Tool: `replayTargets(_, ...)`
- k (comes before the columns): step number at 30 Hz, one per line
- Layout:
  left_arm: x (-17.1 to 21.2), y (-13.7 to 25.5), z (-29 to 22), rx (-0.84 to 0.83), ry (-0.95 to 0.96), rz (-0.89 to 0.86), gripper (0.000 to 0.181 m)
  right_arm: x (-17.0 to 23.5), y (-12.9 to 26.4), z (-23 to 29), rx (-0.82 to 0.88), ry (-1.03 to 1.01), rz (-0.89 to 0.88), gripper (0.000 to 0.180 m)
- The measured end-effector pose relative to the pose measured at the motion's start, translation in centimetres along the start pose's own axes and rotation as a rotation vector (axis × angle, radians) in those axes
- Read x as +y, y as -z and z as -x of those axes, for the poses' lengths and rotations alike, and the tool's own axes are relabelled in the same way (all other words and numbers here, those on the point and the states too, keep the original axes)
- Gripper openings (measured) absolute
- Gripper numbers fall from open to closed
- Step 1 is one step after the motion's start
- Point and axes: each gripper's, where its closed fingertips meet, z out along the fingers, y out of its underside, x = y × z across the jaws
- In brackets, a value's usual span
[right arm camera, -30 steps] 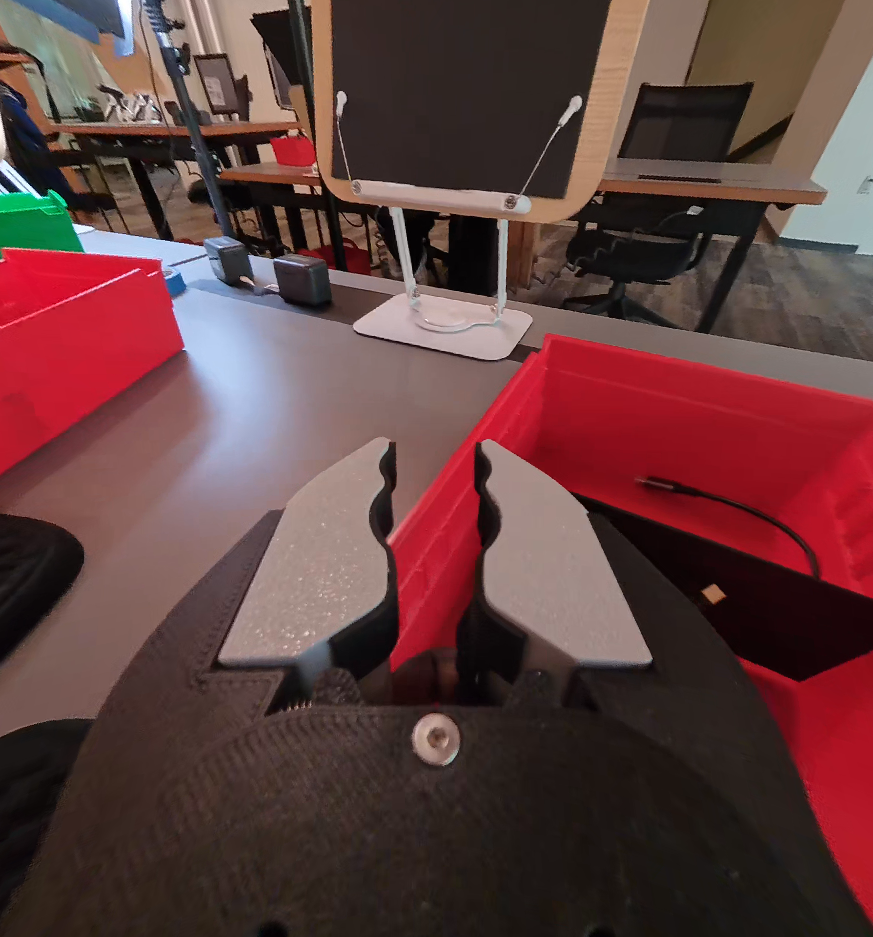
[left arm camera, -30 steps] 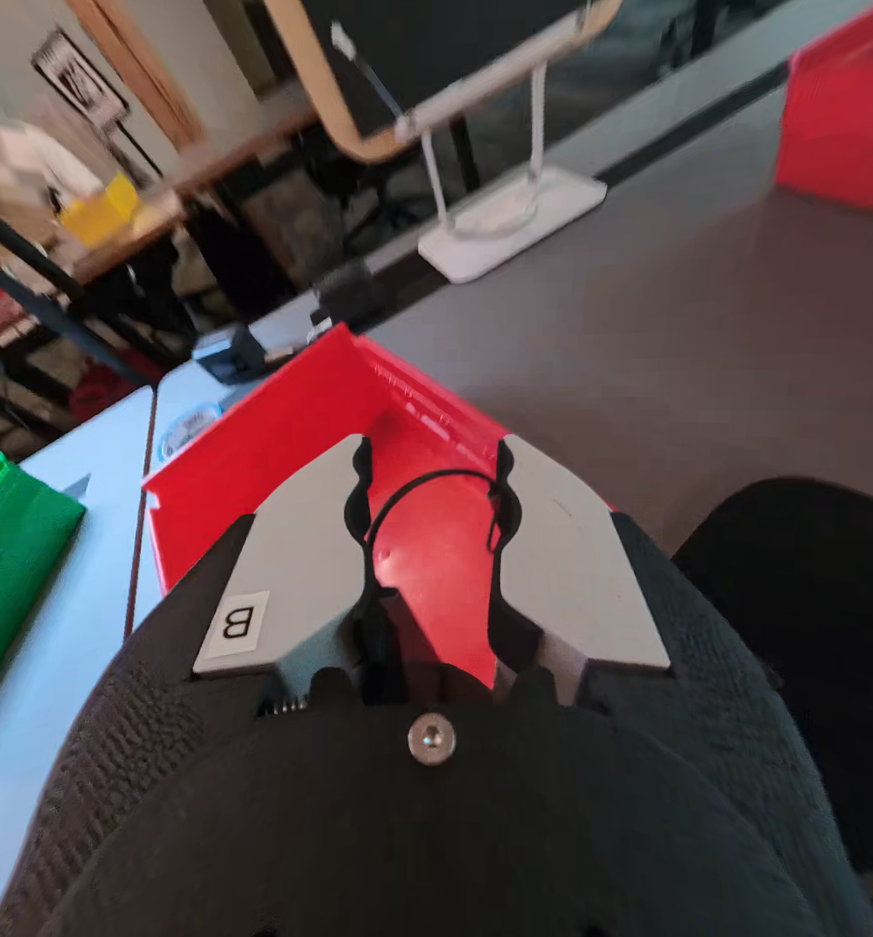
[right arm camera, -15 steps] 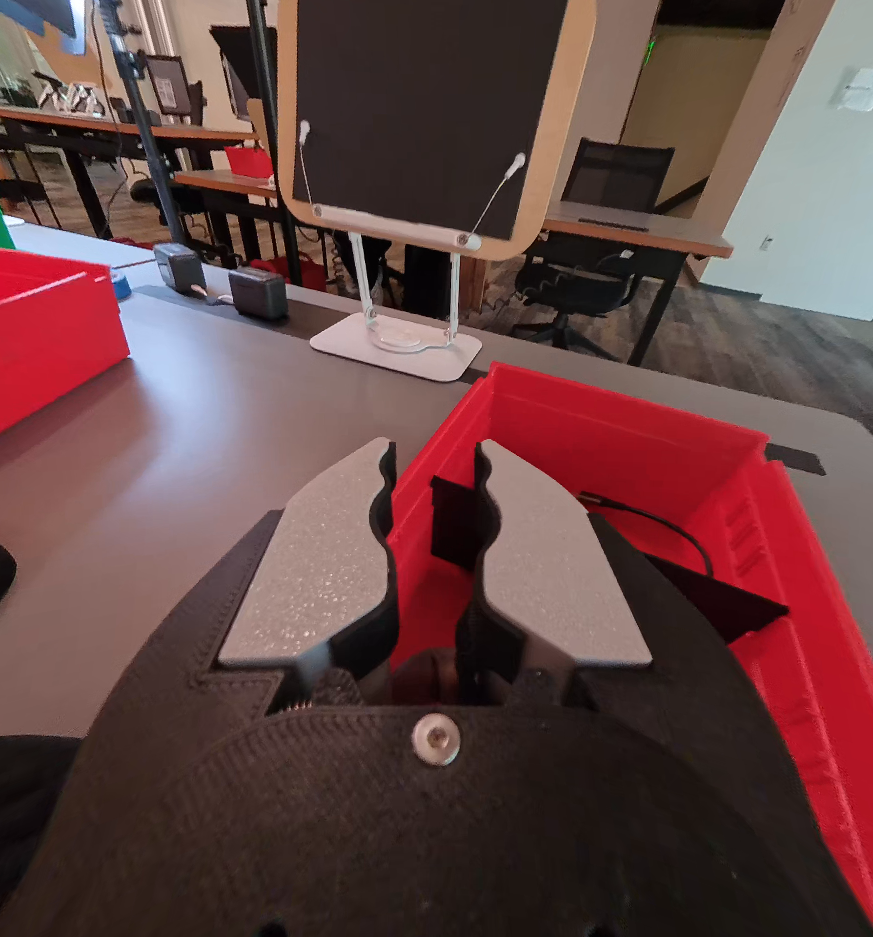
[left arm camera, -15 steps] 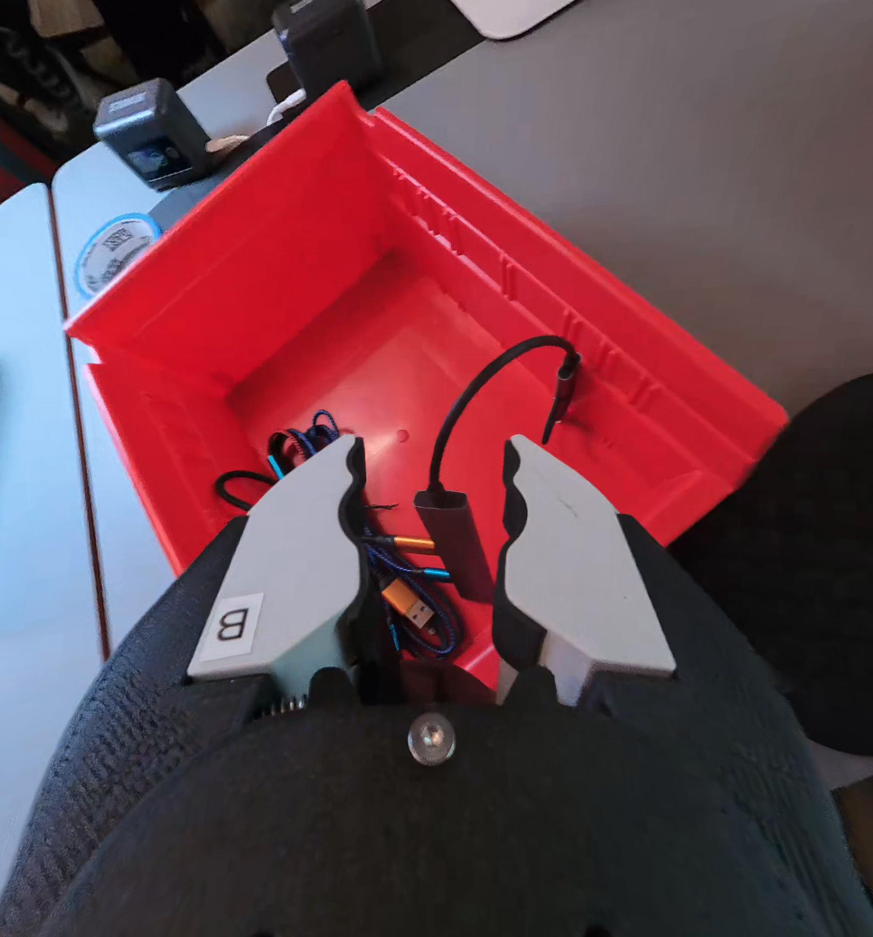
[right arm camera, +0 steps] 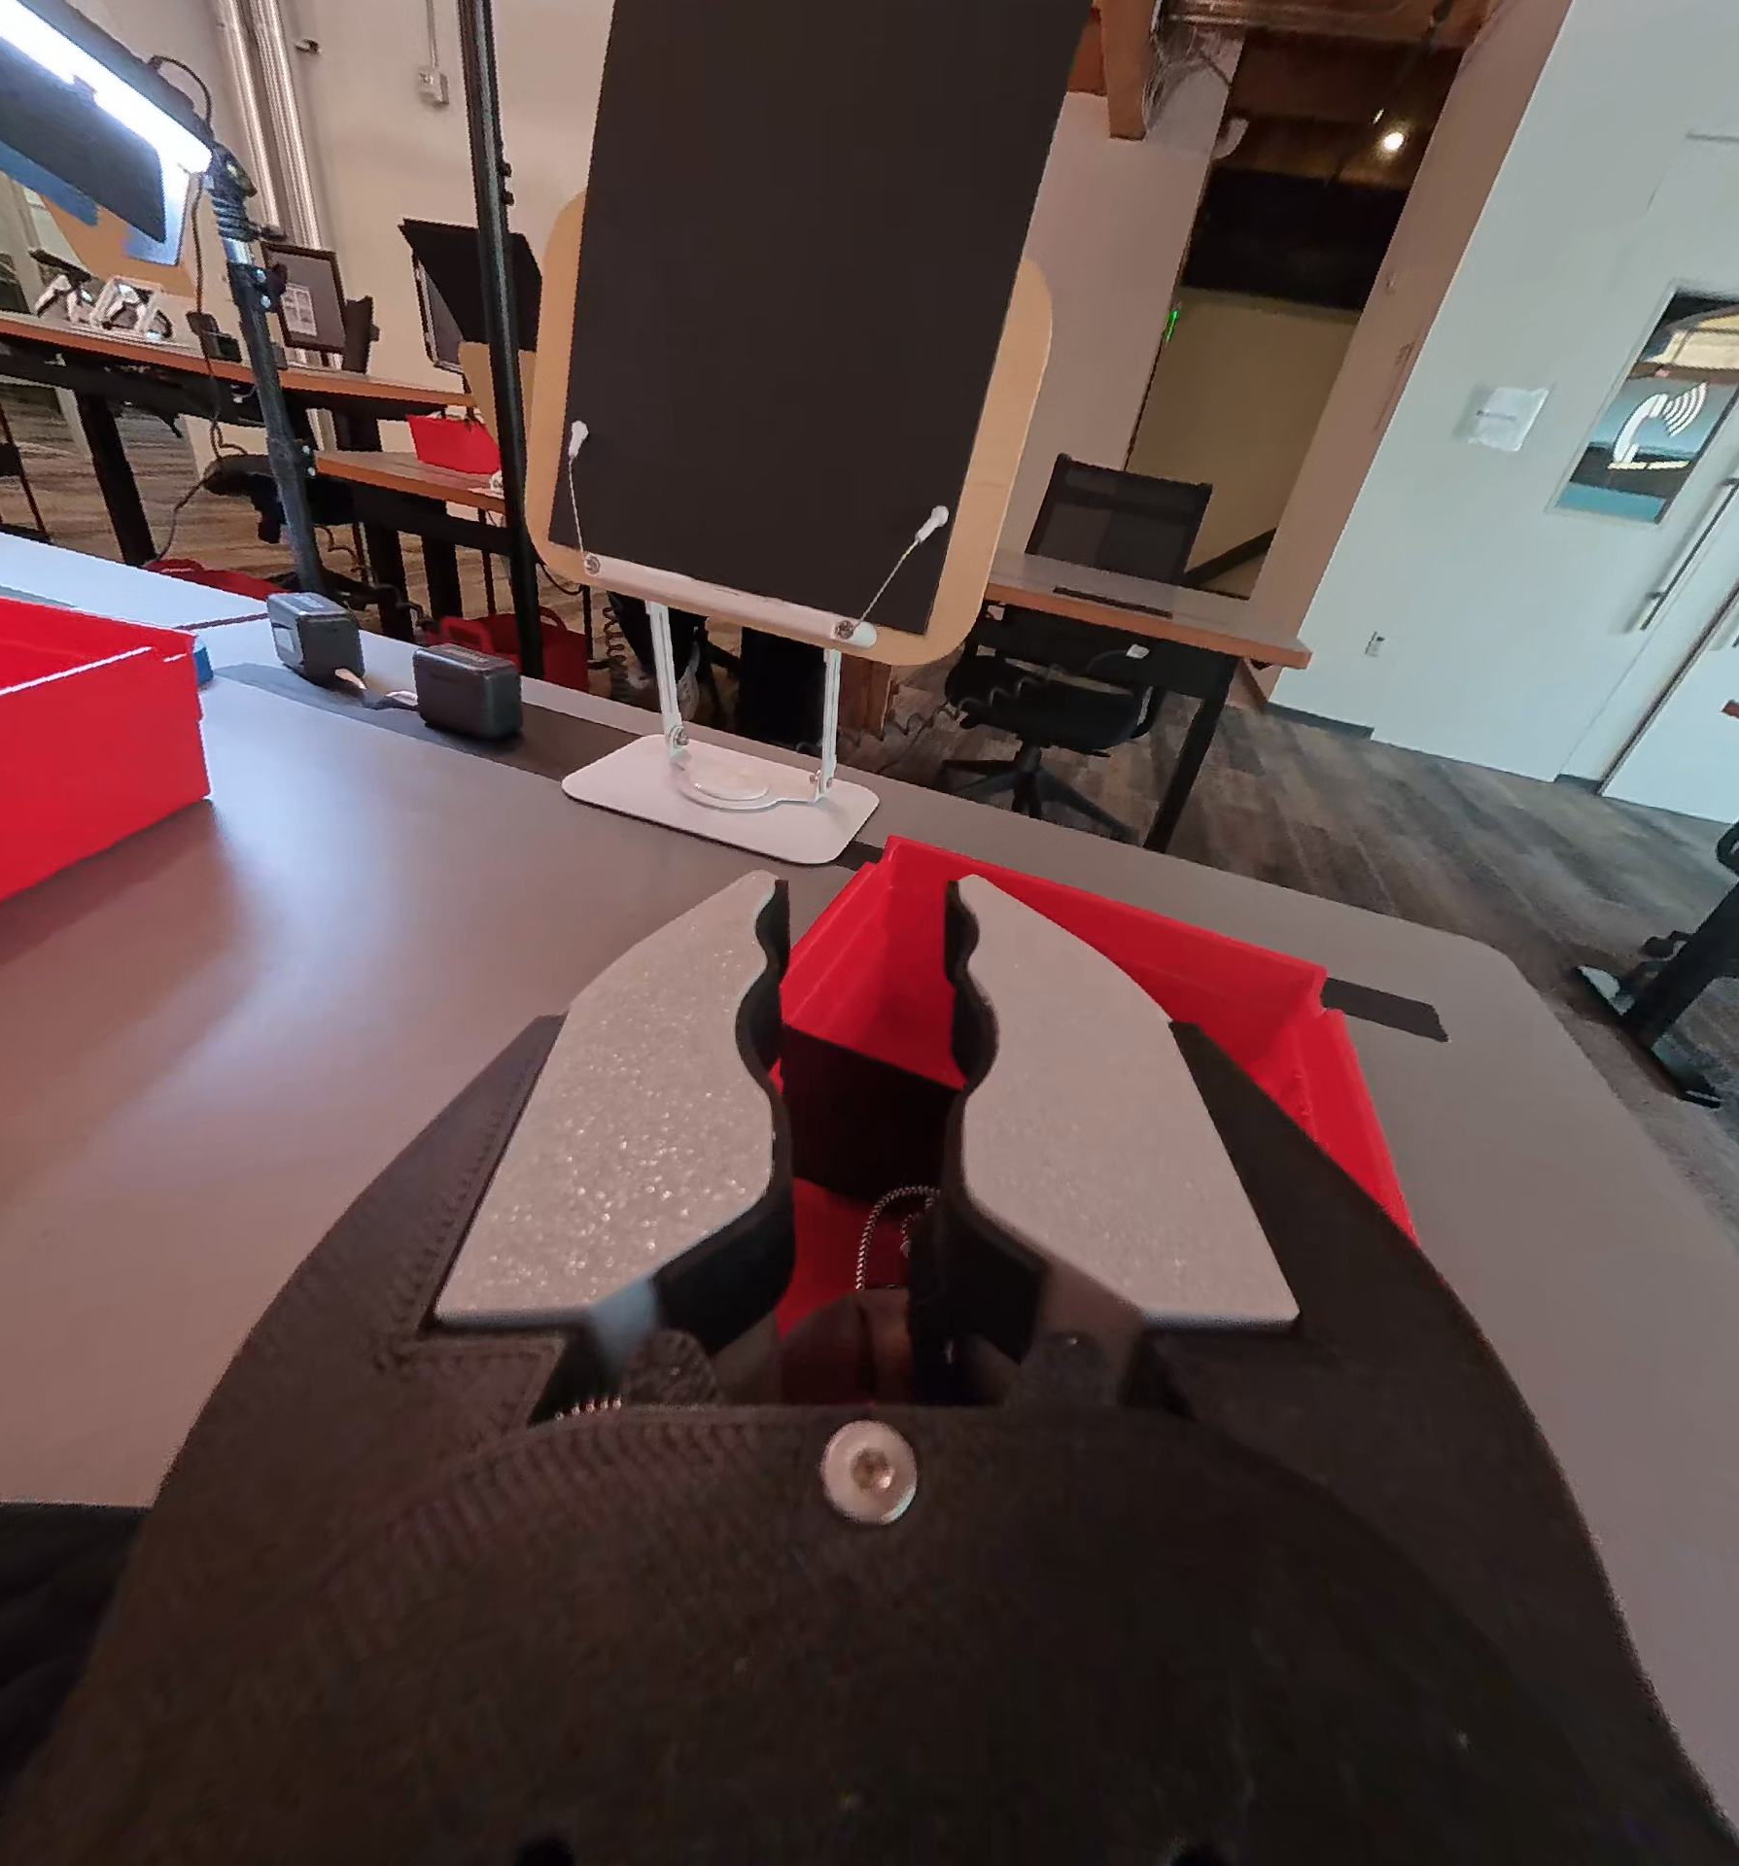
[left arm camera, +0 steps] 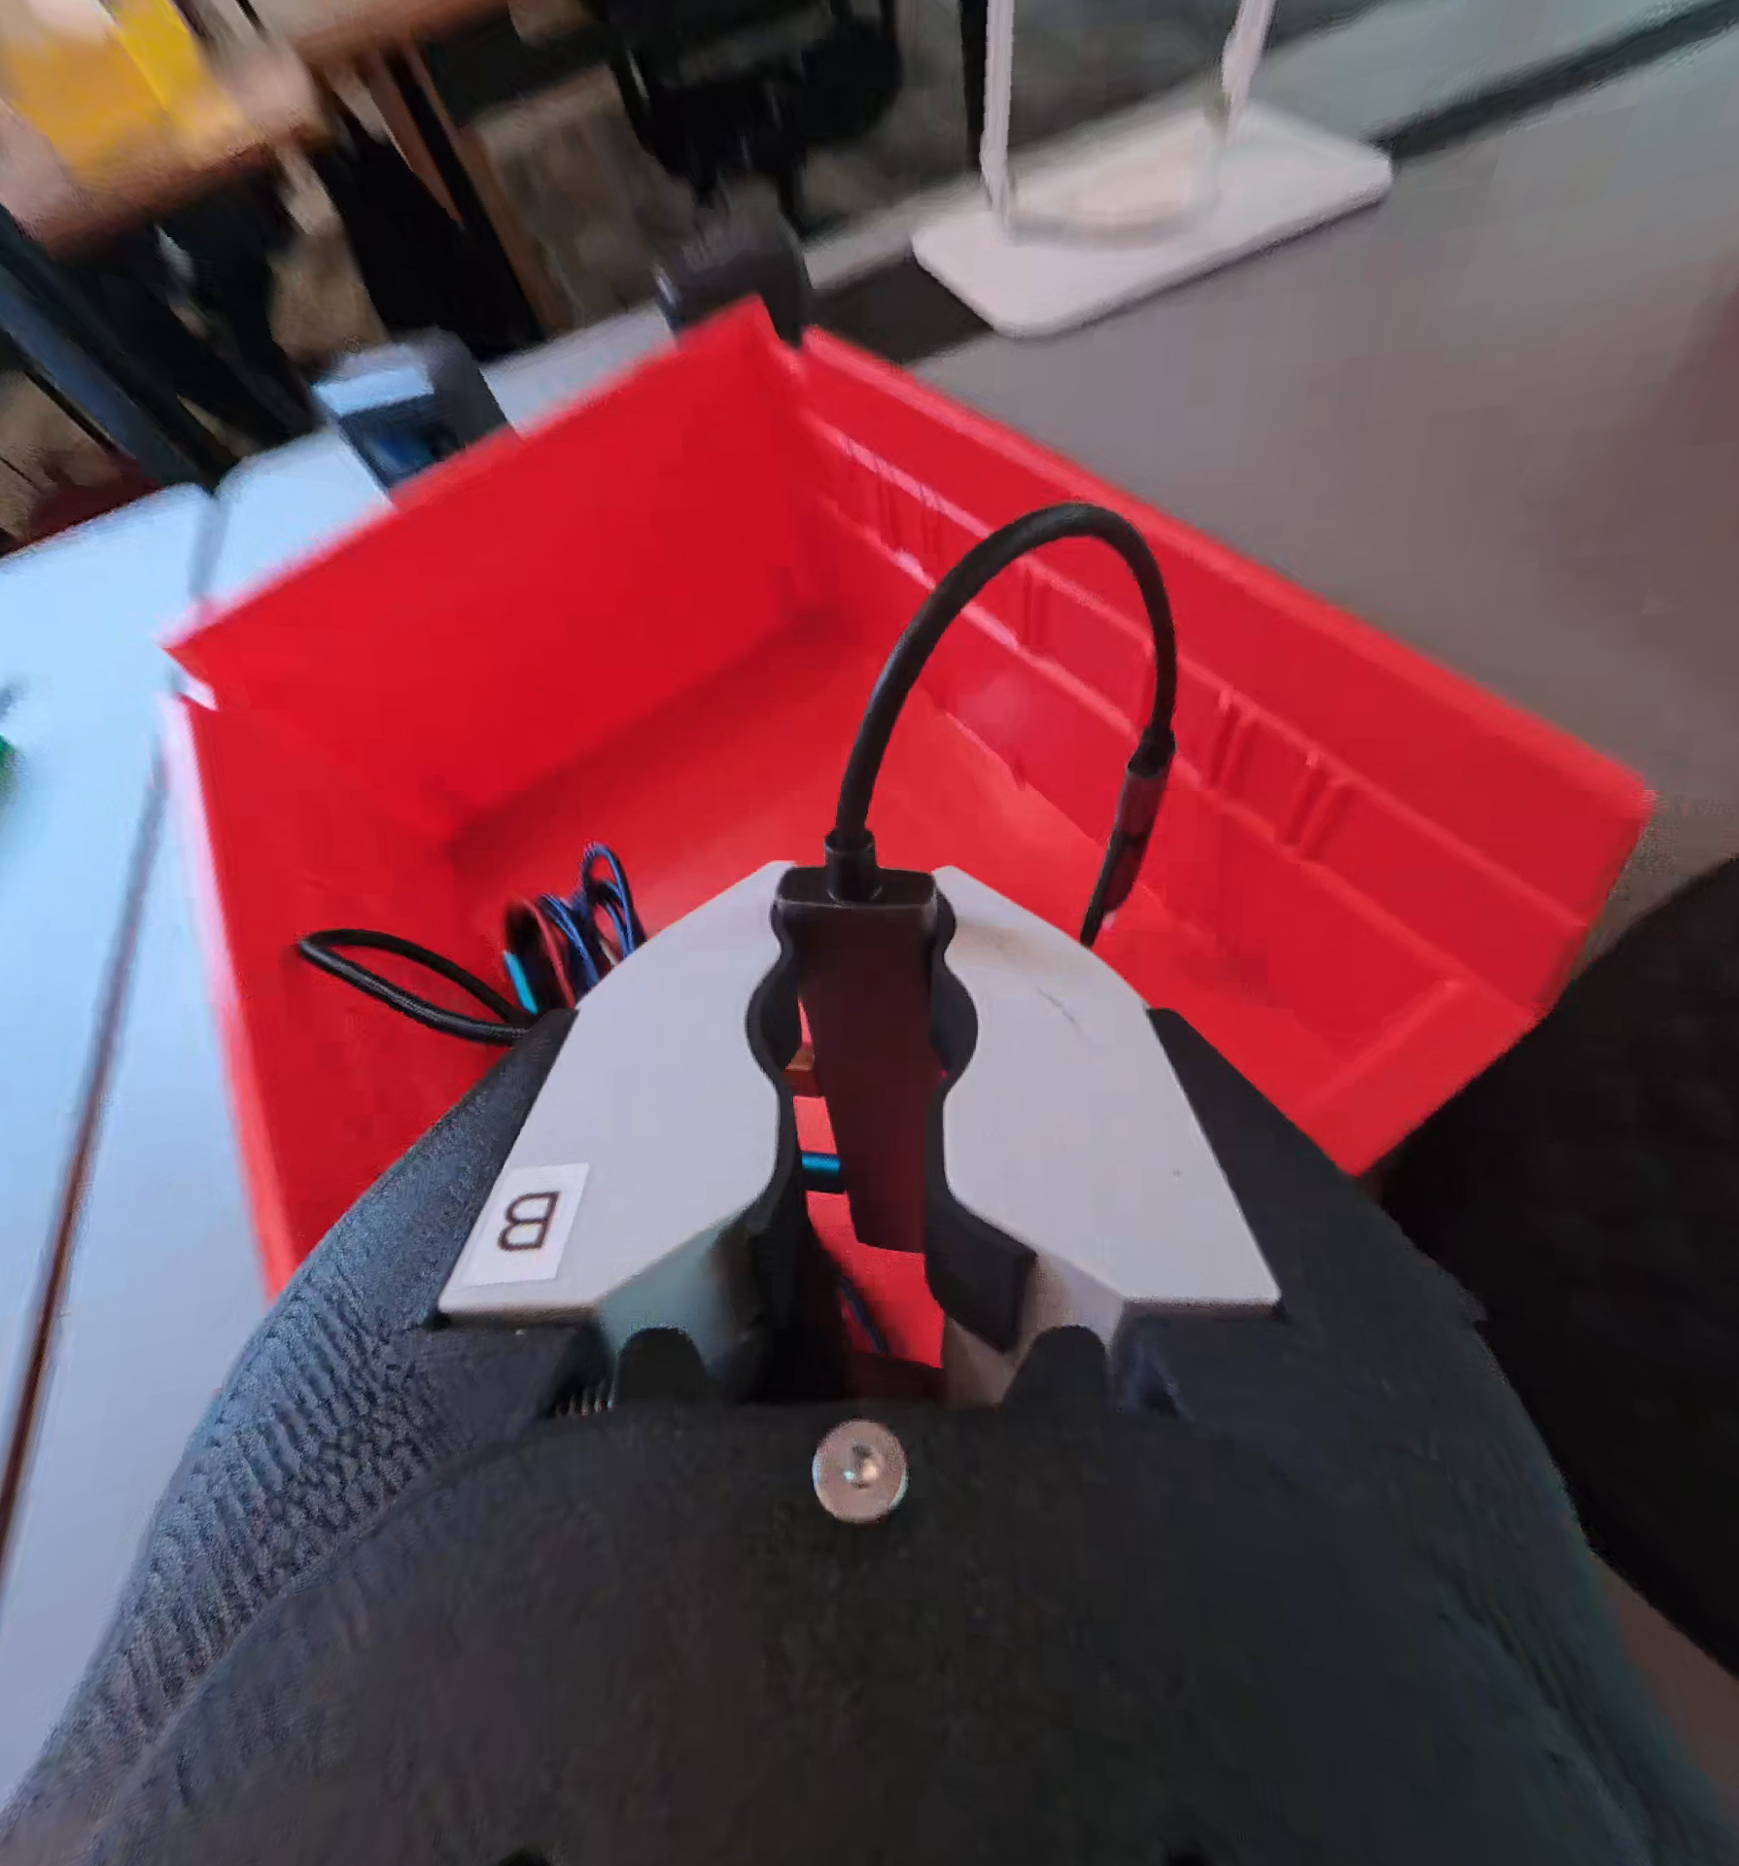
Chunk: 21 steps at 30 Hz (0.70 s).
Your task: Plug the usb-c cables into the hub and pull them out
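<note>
In the left wrist view my left gripper (left arm camera: 857,889) is shut on a dark slim usb hub (left arm camera: 870,1020), held above a red bin (left arm camera: 542,626). The hub's short black cable (left arm camera: 1037,525) arcs up and hangs down to its plug (left arm camera: 1138,798). Blue-and-black cables (left arm camera: 582,909) and a black cable loop (left arm camera: 390,969) lie on the bin floor. In the right wrist view my right gripper (right arm camera: 865,894) is open by a narrow gap, empty, above a second red bin (right arm camera: 1148,939). A thin braided cable (right arm camera: 895,1212) shows in that bin between the fingers.
A dark board on a white stand (right arm camera: 724,798) stands at the back of the grey table (right arm camera: 340,959). Two dark chargers (right arm camera: 466,692) sit at the far edge. The left red bin (right arm camera: 57,727) shows at left. A black object (left arm camera: 1653,1212) lies right of the left bin. Tip to tip, the grippers are about 55 cm apart.
My left gripper has gone from open over the hub to shut on it and has raised it. My right gripper has moved over the right bin, its gap unchanged.
</note>
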Motion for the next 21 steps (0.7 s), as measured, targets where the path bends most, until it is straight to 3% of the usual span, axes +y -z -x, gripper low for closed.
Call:
replayTargets(1, -1.2, 0.7, 0.5, -0.044, -0.029, -0.068, 0.021, -0.3, 0.2, 0.0, 0.006, 0.010, -0.012, 0.029)
replayTargets(4, -5.3, 3.4, 1.3, -0.223, -0.149, -0.308, 0.021, -1.3, 0.7, 0.2, 0.014, 0.042, -0.042, 0.028)
replayTargets(8, -11.4, 7.5, -1.7, -0.430, -0.413, -0.652, 0.020, -2.7, 1.5, 0.8, 0.024, 0.104, -0.079, 0.029)
replayTargets(12, -14.9, 8.5, -7.2, -0.578, -0.755, -0.738, 0.023, -4.0, 2.2, 2.4, -0.006, 0.166, -0.111, 0.028)
replayTargets(17, -16.7, 7.9, -16.0, -0.533, -1.052, -0.810, 0.021, -5.6, 3.2, 7.2, -0.159, 0.218, -0.143, 0.028)
replayTargets(21, -15.7, 6.5, -22.0, -0.407, -1.092, -0.832, 0.020, -6.6, 6.1, 15.9, -0.574, 0.183, -0.172, 0.029)
